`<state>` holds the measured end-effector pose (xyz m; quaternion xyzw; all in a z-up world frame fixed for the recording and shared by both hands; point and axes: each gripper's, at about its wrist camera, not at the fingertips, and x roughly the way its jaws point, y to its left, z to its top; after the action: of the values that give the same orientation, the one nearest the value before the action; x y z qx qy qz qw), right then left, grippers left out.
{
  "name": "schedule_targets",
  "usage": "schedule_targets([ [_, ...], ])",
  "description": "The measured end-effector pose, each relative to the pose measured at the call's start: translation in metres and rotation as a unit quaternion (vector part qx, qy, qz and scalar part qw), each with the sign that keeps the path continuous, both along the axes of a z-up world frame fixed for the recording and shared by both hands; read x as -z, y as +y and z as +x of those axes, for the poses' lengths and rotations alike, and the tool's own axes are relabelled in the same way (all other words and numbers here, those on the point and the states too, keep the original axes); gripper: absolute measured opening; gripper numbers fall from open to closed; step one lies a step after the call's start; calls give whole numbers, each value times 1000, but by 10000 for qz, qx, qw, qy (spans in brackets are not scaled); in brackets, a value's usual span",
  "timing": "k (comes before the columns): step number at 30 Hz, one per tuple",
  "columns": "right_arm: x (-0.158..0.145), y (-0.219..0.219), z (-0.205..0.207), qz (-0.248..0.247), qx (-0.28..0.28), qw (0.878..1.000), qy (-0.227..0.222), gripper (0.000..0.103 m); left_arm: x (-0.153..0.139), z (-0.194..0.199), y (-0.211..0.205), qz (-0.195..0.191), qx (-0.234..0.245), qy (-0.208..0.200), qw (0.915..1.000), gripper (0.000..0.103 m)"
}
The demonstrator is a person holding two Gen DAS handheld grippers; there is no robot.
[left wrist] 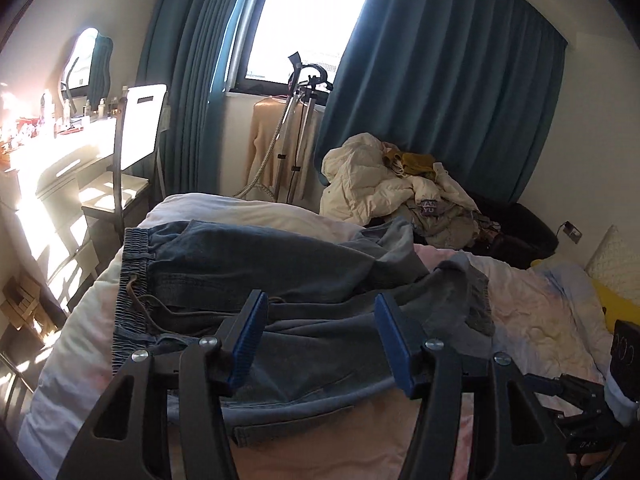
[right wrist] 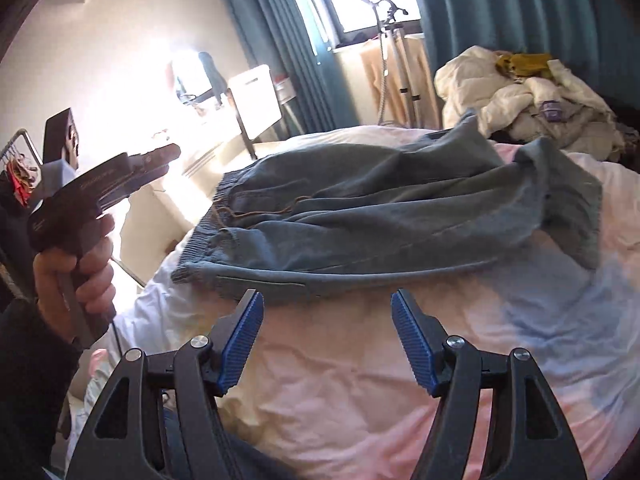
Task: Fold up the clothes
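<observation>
A pair of blue denim trousers [left wrist: 280, 280] lies spread on the bed, elastic waistband to the left, legs running right with their ends bunched. It also shows in the right wrist view [right wrist: 380, 216]. My left gripper [left wrist: 320, 308] is open and empty, hovering just above the trousers' near side. My right gripper [right wrist: 326, 304] is open and empty over the bare quilt, just short of the trousers' near edge. The left gripper's body [right wrist: 100, 184], held in a hand, shows at the left of the right wrist view.
The bed has a pale pink and white quilt [right wrist: 360, 380]. A heap of cream and yellow clothes [left wrist: 400, 184] lies at the far right. A garment steamer stand [left wrist: 300, 128], blue curtains, a white chair [left wrist: 140, 128] and a cluttered desk stand beyond the bed.
</observation>
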<state>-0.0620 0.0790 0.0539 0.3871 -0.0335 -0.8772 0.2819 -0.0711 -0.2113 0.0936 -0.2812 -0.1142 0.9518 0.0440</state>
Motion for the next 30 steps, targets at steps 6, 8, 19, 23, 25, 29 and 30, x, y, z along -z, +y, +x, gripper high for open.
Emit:
schedule_targets([
  [6,17,108,8,139,1329,9905,331,67,33,-25,99,54,754,-417,9963,57],
  [8,28,136,6,38,1610,9867,220,67,41,-42,127,64,830,-552,9950,57],
  [19,69,237,-14,-440,2887,9564,-90,67,91,-160,260,45,979,-1031,9898,57],
  [23,82,265,-25,-869,3184,9436,-264,67,110,-209,304,-235,928,-1094,9894,57],
  [25,86,272,-30,-946,3245,9408,-252,67,119,-232,322,-337,890,-1090,9895,57],
  [29,97,279,-42,-925,3339,9377,-258,67,137,-269,344,-393,561,-1133,9912,57],
  [30,103,282,-47,-938,3336,9375,-302,67,141,-276,347,-377,474,-1152,9915,57],
])
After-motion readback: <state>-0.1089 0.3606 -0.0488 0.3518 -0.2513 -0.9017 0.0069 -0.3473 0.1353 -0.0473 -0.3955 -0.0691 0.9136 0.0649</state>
